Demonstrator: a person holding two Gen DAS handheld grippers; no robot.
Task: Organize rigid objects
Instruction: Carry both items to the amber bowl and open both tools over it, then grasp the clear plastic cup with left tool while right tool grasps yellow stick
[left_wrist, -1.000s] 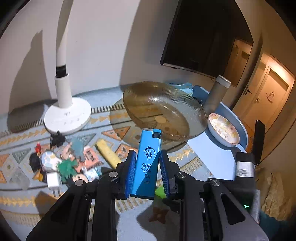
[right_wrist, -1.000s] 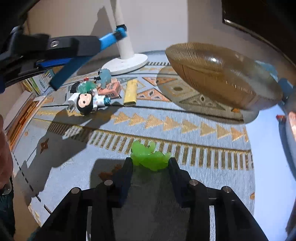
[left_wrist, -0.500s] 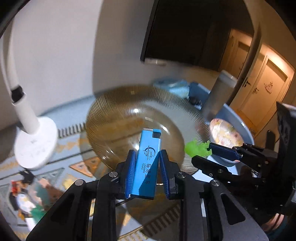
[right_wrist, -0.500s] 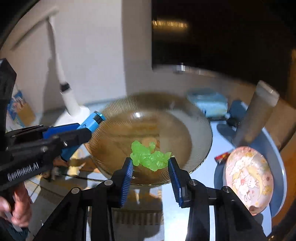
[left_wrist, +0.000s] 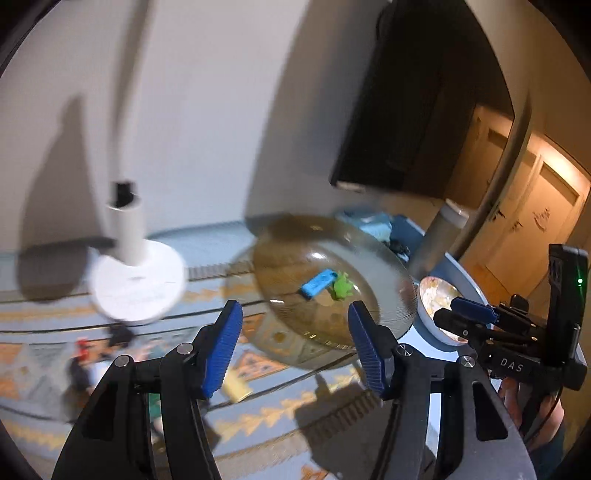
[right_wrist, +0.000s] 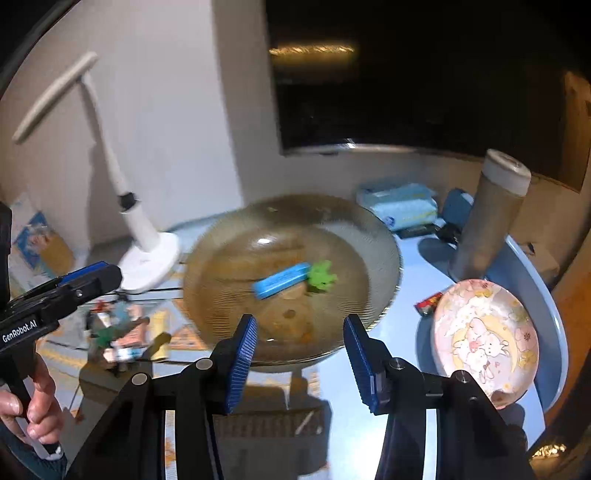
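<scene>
Left gripper (left_wrist: 295, 343) is seen spread, jaws just opened, nothing between them. Right gripper (right_wrist: 299, 354) is likewise parted and empty, jaws just opened. Blue lighter (right_wrist: 280, 285) and green toy (right_wrist: 322, 277) are found lying inside the glass bowl (right_wrist: 380, 236), touching, near its centre. Remaining toys (right_wrist: 114, 332) are left on the table (right_wrist: 369, 406) beside the lamp (right_wrist: 147, 258).

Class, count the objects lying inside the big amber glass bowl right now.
2: a blue lighter near the middle of the bowl, and a green toy touching its right end. Nothing else shows, though the frame is blurred.
</scene>
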